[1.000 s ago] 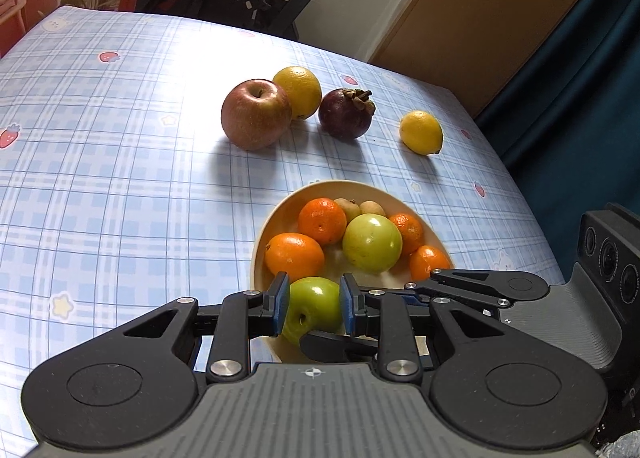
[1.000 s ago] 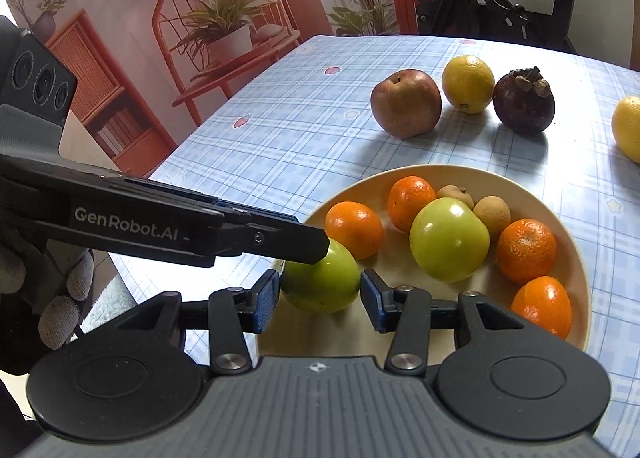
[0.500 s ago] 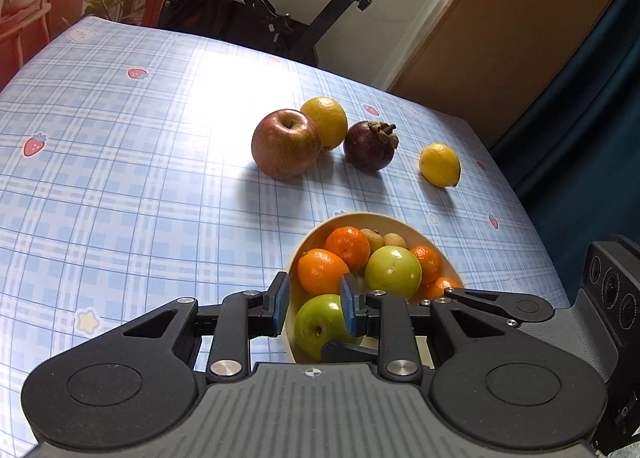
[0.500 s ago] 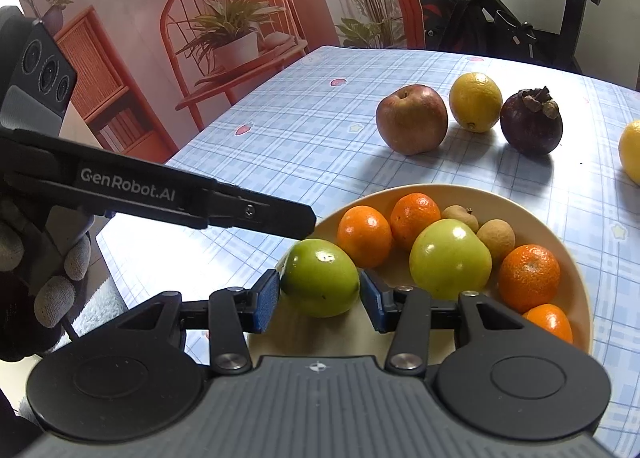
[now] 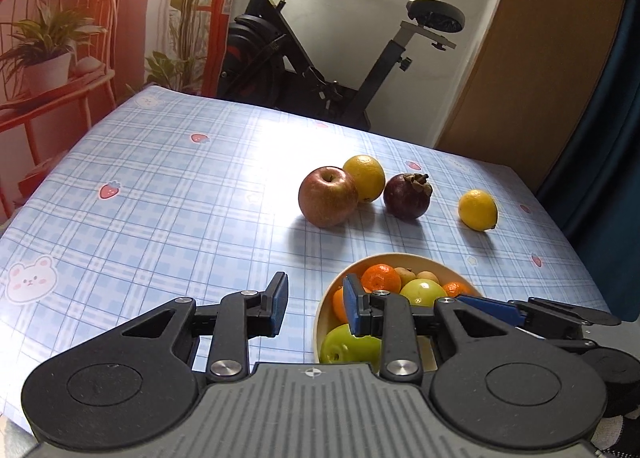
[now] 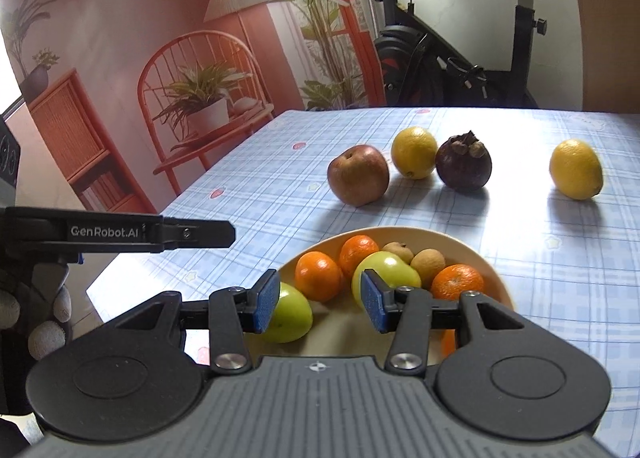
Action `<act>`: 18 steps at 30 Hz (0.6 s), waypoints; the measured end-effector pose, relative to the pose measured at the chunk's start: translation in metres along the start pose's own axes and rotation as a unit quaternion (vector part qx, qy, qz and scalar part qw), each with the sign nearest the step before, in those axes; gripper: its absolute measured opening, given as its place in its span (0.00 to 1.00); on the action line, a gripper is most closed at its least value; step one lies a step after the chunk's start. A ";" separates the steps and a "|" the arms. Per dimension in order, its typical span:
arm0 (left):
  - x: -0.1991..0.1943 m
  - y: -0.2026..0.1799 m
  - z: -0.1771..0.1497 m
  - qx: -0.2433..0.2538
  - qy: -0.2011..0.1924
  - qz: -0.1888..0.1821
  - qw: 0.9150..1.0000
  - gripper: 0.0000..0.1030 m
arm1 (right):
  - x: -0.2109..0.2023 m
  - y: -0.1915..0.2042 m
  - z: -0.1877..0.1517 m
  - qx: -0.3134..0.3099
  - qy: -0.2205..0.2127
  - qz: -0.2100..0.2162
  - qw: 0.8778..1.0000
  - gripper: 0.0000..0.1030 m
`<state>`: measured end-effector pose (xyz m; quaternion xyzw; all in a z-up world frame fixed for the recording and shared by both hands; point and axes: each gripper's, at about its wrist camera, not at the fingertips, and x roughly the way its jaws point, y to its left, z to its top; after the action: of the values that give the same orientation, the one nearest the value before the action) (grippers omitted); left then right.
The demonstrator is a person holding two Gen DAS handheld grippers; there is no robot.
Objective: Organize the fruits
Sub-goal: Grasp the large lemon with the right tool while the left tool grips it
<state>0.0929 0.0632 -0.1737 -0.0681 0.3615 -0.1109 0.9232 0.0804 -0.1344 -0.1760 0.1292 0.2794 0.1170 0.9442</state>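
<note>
A cream bowl (image 6: pixel 486 262) near the table's front edge holds two green apples, several tangerines and two small brown fruits. The nearer green apple (image 6: pixel 290 316) lies at the bowl's left side; it also shows in the left wrist view (image 5: pixel 350 346). My left gripper (image 5: pixel 314 304) is open and empty, raised above the table left of the bowl (image 5: pixel 326 306). My right gripper (image 6: pixel 318 304) is open and empty above the bowl. A red apple (image 5: pixel 328 195), an orange (image 5: pixel 366 177), a mangosteen (image 5: pixel 407 195) and a lemon (image 5: pixel 478 209) lie on the table beyond the bowl.
The table has a blue plaid cloth (image 5: pixel 160 197). An exercise bike (image 5: pixel 320 57) stands behind the far edge. A red chair with a potted plant (image 6: pixel 200 105) stands at the left. A dark curtain (image 5: pixel 600 97) hangs at the right.
Both grippers have lifted and pulled back from the bowl. The left gripper has let go of the green apple, which now lies in the bowl, and its jaws have opened wider.
</note>
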 end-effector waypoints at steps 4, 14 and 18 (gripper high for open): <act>-0.007 -0.006 -0.003 0.008 -0.019 0.015 1.000 0.31 | -0.012 -0.007 0.003 -0.006 -0.030 -0.032 0.999 0.47; -0.012 -0.010 0.001 0.001 -0.051 0.030 0.998 0.31 | -0.036 -0.038 0.011 0.007 -0.078 -0.082 0.994 0.47; -0.007 -0.017 0.010 0.006 -0.055 0.026 0.998 0.30 | -0.043 -0.056 0.014 0.011 -0.088 -0.098 0.991 0.47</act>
<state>0.0923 0.0487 -0.1587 -0.0589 0.3115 -0.0848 0.9446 0.0613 -0.2020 -0.1607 0.1217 0.2077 0.0090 0.9705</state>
